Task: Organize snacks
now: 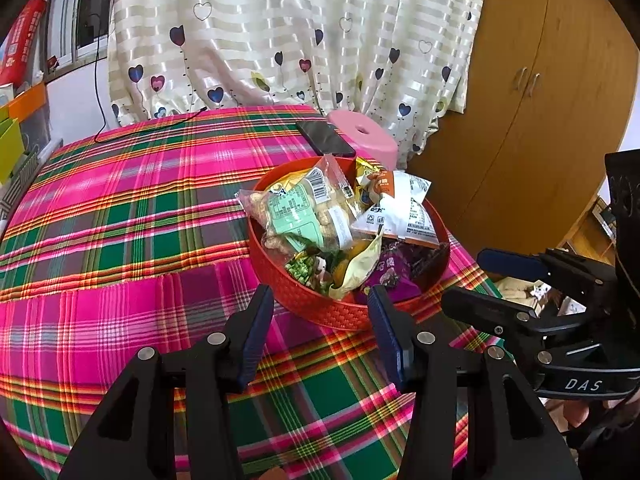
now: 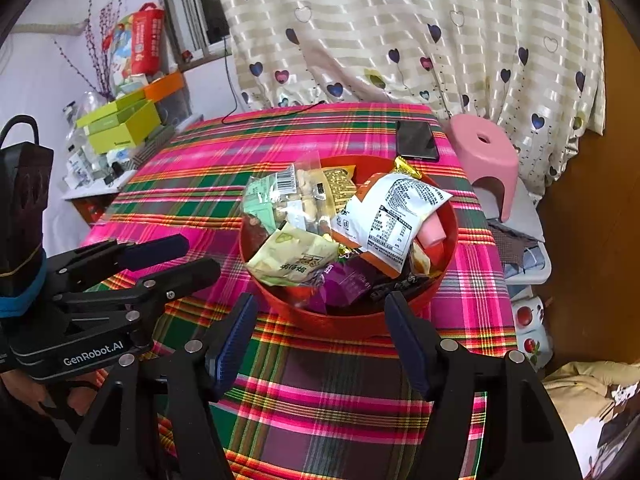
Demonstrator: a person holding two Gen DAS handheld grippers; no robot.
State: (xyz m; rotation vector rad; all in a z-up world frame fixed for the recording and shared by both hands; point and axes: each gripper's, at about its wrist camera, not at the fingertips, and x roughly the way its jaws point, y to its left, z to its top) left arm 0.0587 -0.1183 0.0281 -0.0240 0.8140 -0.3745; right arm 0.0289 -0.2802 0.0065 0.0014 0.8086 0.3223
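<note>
A round red basket [image 1: 320, 308] [image 2: 340, 324] stands on the plaid tablecloth near its right edge, heaped with snack packets. On top lie a clear bag of peanuts with a green label [image 1: 304, 208] [image 2: 288, 196], a white and orange packet [image 1: 400, 208] [image 2: 396, 216], a pale green packet [image 1: 360, 268] [image 2: 296, 260] and a purple packet [image 1: 392, 272] [image 2: 344, 280]. My left gripper [image 1: 320, 304] is open and empty just short of the basket's near rim. My right gripper [image 2: 320, 312] is open and empty, also just short of the rim. Each gripper shows in the other's view, the right one [image 1: 472, 276] and the left one [image 2: 200, 256].
A black phone [image 1: 326, 138] [image 2: 416, 140] lies behind the basket with a cable [image 1: 152, 124] trailing left. A pink stool [image 1: 364, 136] [image 2: 484, 152] stands behind the table's right corner. Green and orange boxes [image 2: 120, 124] clutter a shelf at left. A wooden wardrobe [image 1: 540, 100] is at right.
</note>
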